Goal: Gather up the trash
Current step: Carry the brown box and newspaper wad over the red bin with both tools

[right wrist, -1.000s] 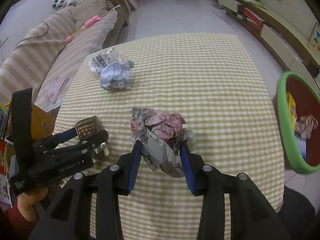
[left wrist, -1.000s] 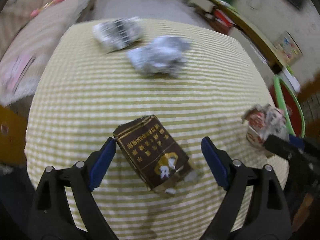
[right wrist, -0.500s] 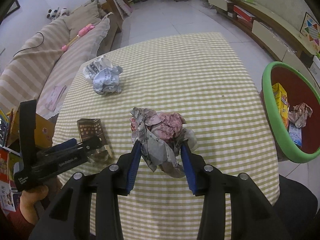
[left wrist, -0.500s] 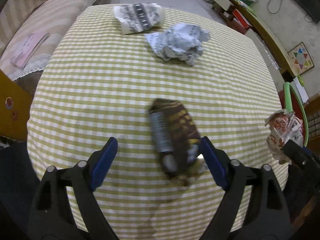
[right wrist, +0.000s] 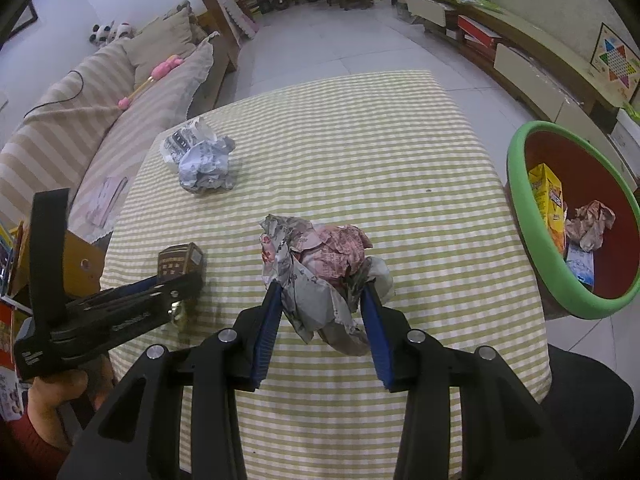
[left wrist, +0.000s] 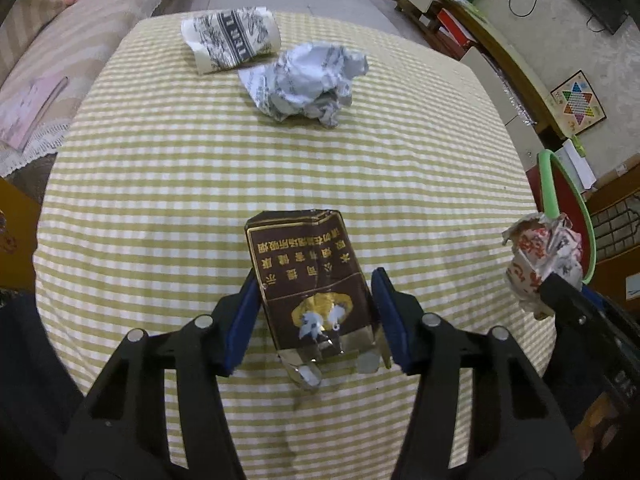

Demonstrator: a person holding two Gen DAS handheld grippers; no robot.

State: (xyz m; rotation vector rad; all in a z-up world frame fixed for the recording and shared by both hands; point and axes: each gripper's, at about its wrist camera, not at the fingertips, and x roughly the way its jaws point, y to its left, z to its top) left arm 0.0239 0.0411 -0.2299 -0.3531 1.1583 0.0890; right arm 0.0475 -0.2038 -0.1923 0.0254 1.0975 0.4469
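In the left wrist view, the left hand-held gripper [left wrist: 314, 316] has just been closing its jaws, and its blue pads now sit against both sides of a crumpled dark brown cigarette pack with gold lettering [left wrist: 310, 280], which lies at the centre of the picture on the table [left wrist: 160, 200] covered in a yellow-and-white checked cloth. At 12 o'clock from the pack, well apart, rests a crumpled ball of white-and-grey printed paper [left wrist: 308, 80], and just beyond it at 11 o'clock lies a flattened white wrapper with dark print [left wrist: 230, 38], touching or nearly touching the ball. At 3 o'clock the other tool's black finger holds a crumpled wad of red-and-white printed paper [left wrist: 540, 258], with the green rim of a round red bin [left wrist: 550, 184] behind it. In the right wrist view, the right hand-held gripper [right wrist: 320, 304] is narrowed onto that red-and-white wad [right wrist: 320, 264], pads pressing its two sides above the cloth. At 9 o'clock the left tool [right wrist: 120, 312], held by a hand [right wrist: 52, 392] in a red sleeve, clasps the brown pack [right wrist: 178, 262]. At 11 o'clock sits the grey paper ball [right wrist: 206, 164]. At 3 o'clock, beside the table edge, the green-rimmed bin [right wrist: 524, 208] contains a yellow carton [right wrist: 548, 200] and a crumpled brownish paper [right wrist: 592, 222].
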